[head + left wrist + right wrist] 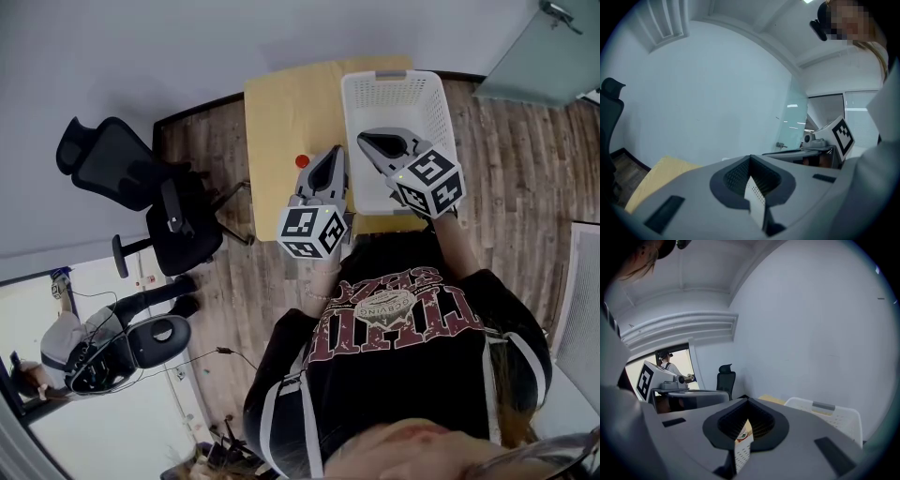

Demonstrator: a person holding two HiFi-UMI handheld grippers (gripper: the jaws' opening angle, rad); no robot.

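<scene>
Above the yellow wooden table and white plastic basket we hold left gripper and right gripper fully closed, gripping nothing.

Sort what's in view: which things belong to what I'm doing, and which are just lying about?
In hand:
left gripper, jaws together, beside the red object on the table
right gripper, jaws together, over the basket

Lying about:
black chair
second chair
cable
</scene>
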